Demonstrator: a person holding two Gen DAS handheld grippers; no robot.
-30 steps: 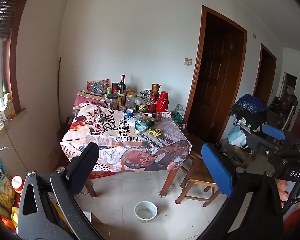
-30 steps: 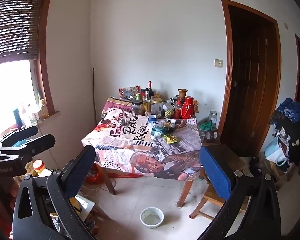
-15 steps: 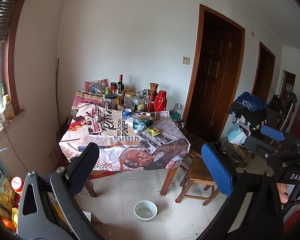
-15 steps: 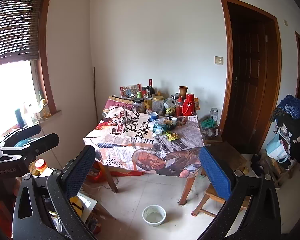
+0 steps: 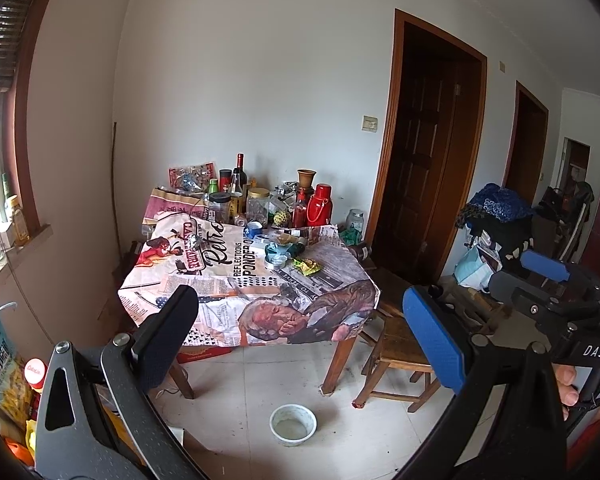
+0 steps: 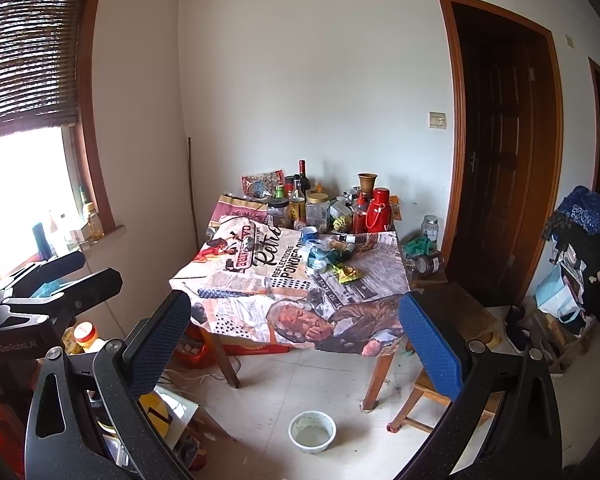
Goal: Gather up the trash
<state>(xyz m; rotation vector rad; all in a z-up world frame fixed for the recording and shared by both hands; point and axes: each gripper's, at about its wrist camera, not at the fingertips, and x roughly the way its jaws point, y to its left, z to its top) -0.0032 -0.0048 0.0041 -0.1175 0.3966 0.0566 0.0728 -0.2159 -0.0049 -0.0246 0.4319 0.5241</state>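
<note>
Cluttered bench [image 5: 340,280] w/ newsprint cloth; yellow-green wrapper [image 5: 307,267] mid-top, crinkly, light, prob. slippery — pinch a raised fold. My left hand-held gripper [image 5: 300,328] & right hand-held gripper [image 6: 296,332] gape wide, empty.

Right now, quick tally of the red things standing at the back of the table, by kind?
Red thermos flask: 1
Red sauce bottle beside it: 1
Dark wine bottle with a red cap: 1
Total: 3
Other small items in the clutter on the table are too crowded to sort by colour.
</note>
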